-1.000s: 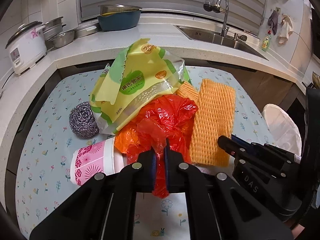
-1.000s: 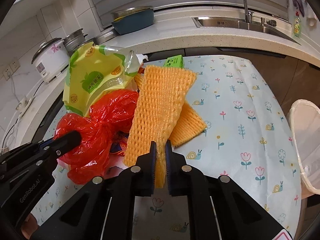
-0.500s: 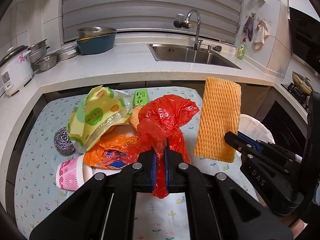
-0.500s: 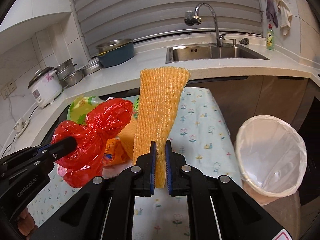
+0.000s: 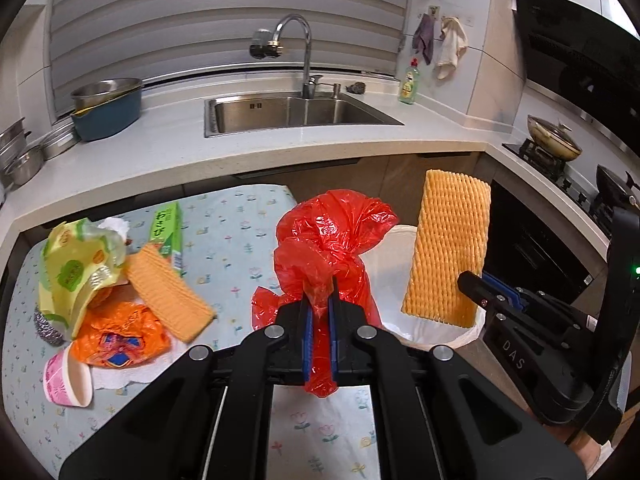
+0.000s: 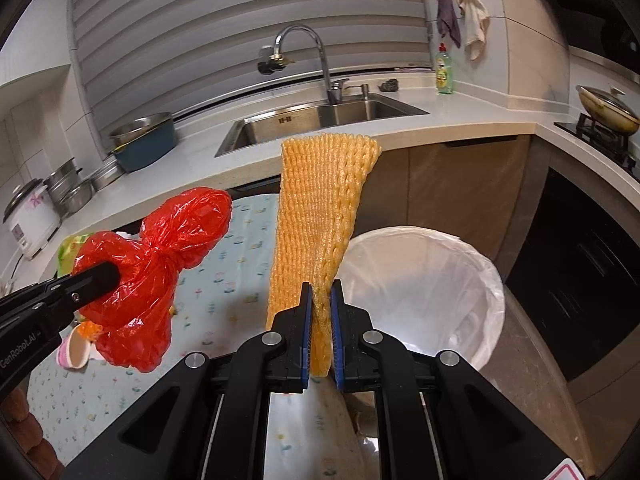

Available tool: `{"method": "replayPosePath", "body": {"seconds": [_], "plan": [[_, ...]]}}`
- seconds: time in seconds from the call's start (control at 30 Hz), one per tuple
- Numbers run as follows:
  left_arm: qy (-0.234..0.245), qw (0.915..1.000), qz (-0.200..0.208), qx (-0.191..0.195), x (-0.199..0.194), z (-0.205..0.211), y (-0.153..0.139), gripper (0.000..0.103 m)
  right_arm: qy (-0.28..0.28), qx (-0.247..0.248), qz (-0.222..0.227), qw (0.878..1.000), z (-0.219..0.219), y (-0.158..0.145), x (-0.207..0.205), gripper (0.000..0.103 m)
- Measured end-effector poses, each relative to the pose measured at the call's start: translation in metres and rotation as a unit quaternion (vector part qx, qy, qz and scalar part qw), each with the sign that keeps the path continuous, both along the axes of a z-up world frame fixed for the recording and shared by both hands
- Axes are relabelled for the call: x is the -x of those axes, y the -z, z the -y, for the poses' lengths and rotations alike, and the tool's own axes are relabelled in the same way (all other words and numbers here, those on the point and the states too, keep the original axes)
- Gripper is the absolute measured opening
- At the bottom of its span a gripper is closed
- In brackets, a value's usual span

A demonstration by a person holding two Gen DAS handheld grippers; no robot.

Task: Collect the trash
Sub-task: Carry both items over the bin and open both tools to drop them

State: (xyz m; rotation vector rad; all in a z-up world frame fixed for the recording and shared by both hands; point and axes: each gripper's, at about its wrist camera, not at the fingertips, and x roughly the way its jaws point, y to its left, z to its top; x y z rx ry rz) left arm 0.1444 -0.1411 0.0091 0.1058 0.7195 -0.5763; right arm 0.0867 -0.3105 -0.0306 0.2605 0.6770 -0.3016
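Both grippers hold trash up beside the lined bin at the end of the flowered counter.

The left gripper (image 5: 319, 300) is clamped on the knotted neck of a red plastic bag (image 5: 328, 236), which hangs clear of the counter (image 5: 236, 240) near its end, just beside the bin (image 6: 424, 276). The right gripper (image 6: 320, 312) is clamped on the lower end of an orange foam net (image 6: 320, 216), which stands upright above the bin's near rim. The bin's white liner is open. On the counter, well apart from both held pieces, lies a loose pile: a yellow-green snack bag (image 5: 76, 268), a second orange foam net (image 5: 168, 292), an orange wrapper (image 5: 120, 332), a pink paper cup (image 5: 66, 376) on its side, a green box (image 5: 168, 232) and a steel scourer (image 5: 48, 328) at the pile's left edge.
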Motion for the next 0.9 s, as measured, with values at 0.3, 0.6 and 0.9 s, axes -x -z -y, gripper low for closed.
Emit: {"method": "replayPosePath", "body": {"seconds": [0.3,0.6,0.9], "plan": [[0.061,0.9977,-0.029,0.006,-0.012,0.068,0.02,0.006,0.054,0.004,-0.015,0.998,0.047,0.014,0.011,0.009],[0.093,0.994,-0.056,0.01,-0.027,0.109,0.036,0.01,0.074,-0.003,-0.021,0.997,0.072,0.026,0.01,0.01],[0.07,0.9963,-0.047,0.017,-0.035,0.103,0.035,0.05,0.076,-0.002,-0.006,0.997,0.077,0.021,0.002,0.025]]}}
